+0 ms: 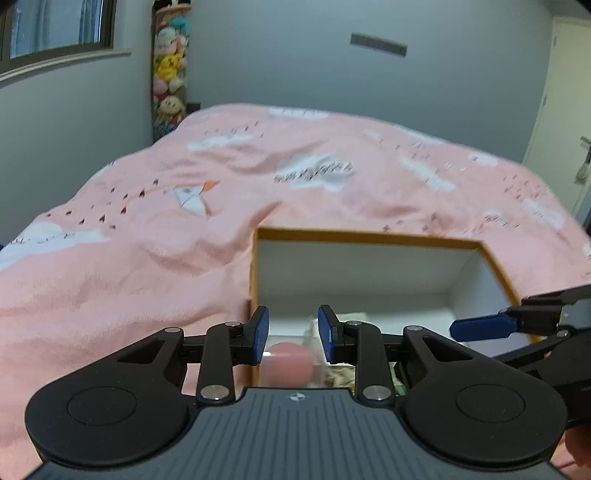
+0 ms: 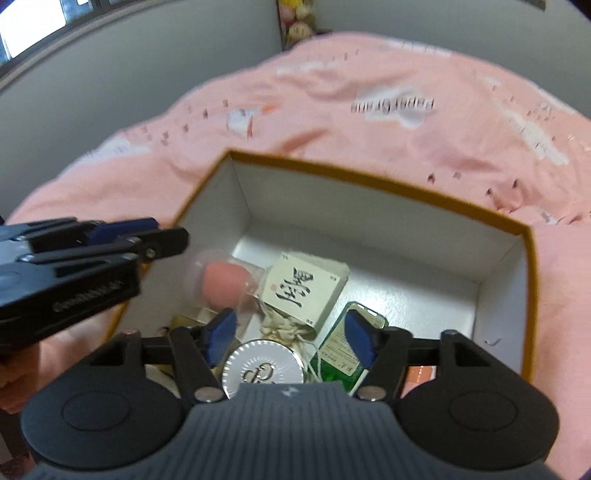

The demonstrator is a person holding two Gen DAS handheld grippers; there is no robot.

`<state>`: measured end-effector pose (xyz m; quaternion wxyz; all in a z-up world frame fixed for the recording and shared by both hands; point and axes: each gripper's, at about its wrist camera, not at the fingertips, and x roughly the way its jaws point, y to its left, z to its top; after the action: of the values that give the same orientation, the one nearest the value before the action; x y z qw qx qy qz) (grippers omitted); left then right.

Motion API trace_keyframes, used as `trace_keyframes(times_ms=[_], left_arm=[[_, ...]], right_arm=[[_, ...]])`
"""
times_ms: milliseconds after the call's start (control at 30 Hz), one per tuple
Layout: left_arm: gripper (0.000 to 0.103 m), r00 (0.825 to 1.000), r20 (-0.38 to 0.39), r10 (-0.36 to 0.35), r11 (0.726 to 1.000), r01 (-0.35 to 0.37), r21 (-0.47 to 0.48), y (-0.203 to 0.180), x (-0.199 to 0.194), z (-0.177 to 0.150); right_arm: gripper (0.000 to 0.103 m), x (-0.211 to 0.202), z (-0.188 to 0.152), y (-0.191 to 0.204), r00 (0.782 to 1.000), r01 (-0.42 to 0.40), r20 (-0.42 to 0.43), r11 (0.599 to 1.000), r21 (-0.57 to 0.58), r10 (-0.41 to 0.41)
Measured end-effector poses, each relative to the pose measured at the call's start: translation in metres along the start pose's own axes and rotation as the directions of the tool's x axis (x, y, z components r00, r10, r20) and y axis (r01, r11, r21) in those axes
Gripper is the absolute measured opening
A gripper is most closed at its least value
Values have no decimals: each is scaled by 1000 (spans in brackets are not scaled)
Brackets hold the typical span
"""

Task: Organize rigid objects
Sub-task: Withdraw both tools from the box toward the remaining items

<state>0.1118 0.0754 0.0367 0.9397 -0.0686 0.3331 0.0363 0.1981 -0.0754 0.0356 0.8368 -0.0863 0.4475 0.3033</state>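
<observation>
An open box with an orange rim (image 2: 369,177) and white inside sits on the pink bed; it also shows in the left wrist view (image 1: 365,236). A clear case with a pink egg-shaped thing (image 2: 225,282) is blurred in the box's left part, below and apart from my left gripper (image 1: 293,334); it also shows in the left wrist view (image 1: 288,363). My left gripper is open and empty. My right gripper (image 2: 290,332) is open and empty above a round silver tin (image 2: 264,367). A white card box with calligraphy (image 2: 304,290) and a green packet (image 2: 338,356) lie in the box.
The pink quilt (image 1: 147,240) surrounds the box. A grey wall and a column of plush toys (image 1: 170,74) stand at the far side. A window (image 1: 55,29) is at the upper left, a door (image 1: 565,110) at the right.
</observation>
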Motion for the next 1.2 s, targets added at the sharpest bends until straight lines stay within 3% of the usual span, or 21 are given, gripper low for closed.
trace_keyframes(times_ms=[167,267,367,533,667,900,967,1100,1200], left_arm=[[32,999,24,-46,999,46,-4,4,-26,-4],[32,996,-3,-86,996,86,-37,11,-38,-13],[33,991,-57,-120,990,116,-75,15,-43,-26],[34,969,-195,-151,983,126,-136,18,-39,-54],[34,942,-295,-159,980,114,-166,19,-35,-75],[37,903,-413,-118,986,56,-159,10,-28,-103],[44,891,-440,-109,987,43,-158,8,-26,-109],[50,867,-484,-116,979,19,-202,15,-24,-121],[54,855,-502,-129,972,8,-236,20,-18,-125]], right_arm=[[67,-32,-18,6,996,-12,93,1000,14,11],[68,-47,-35,8,990,-9,142,1000,28,5],[70,-51,-50,7,990,-28,137,998,61,20],[70,-49,-76,4,996,-33,81,993,109,24],[69,-51,-89,2,998,40,49,993,110,-45],[70,-39,-120,-3,998,16,-68,986,166,-5],[82,-29,-125,-7,991,17,-131,978,207,10],[82,-9,-134,-7,969,21,-243,971,237,38],[82,-3,-137,-3,959,13,-279,971,239,56]])
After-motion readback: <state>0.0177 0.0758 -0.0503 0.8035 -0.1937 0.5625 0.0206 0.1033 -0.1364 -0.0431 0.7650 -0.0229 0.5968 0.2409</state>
